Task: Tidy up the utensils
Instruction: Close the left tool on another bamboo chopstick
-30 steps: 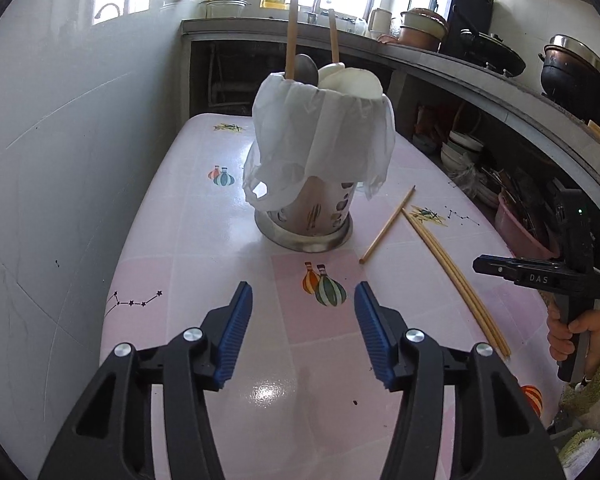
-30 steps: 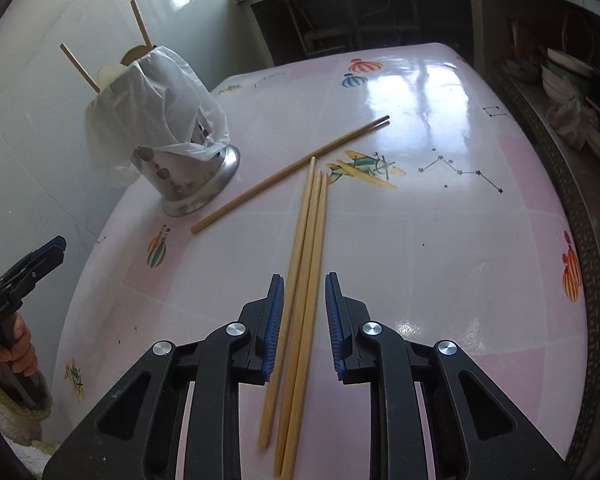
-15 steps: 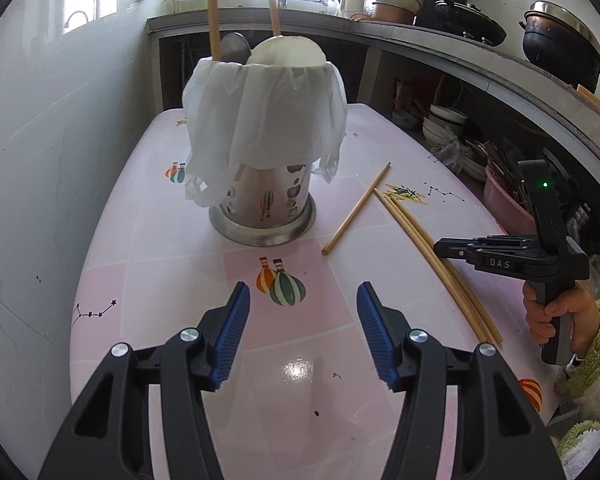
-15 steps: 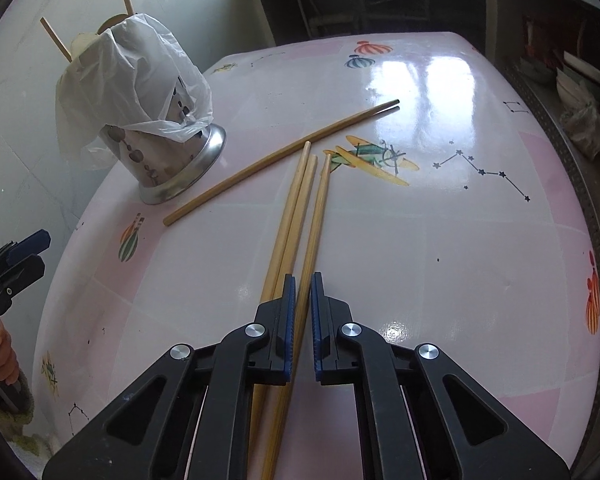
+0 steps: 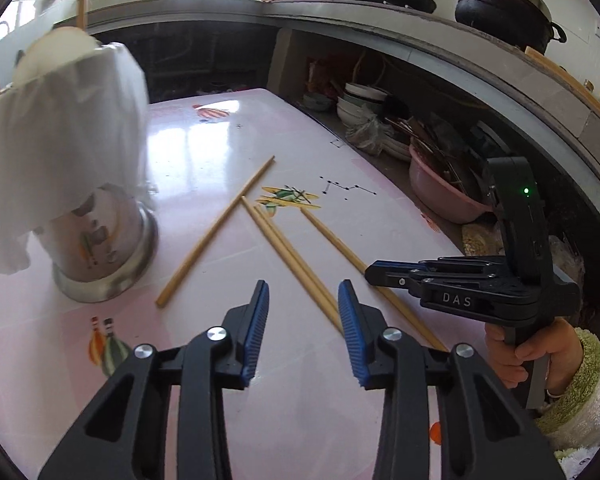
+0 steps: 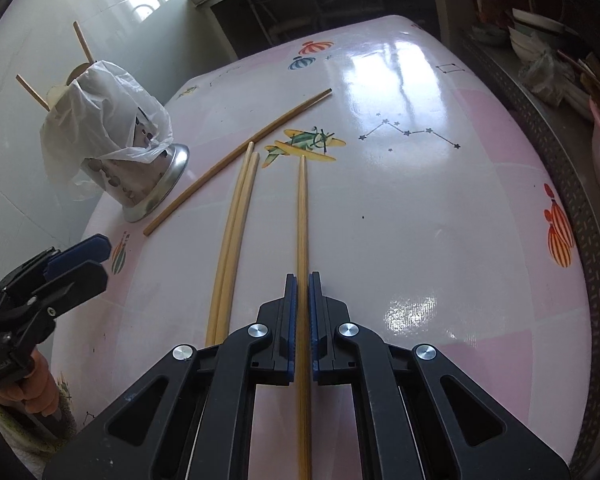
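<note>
While my right gripper (image 6: 303, 292) clamps one chopstick (image 6: 302, 216), right of the utensil holder (image 6: 140, 176), treat it as light, stiff, slippery; grip mid-shaft. My left gripper (image 5: 303, 312), closing, holds nothing.

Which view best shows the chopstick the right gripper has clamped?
Right wrist: the chopstick runs full length between the shut right gripper. The left wrist view shows it from the side, its near end hidden by that gripper.

Four chopsticks (image 6: 236, 168) on the table, one utensil holder (image 6: 140, 184), two claws (image 6: 302, 280).
</note>
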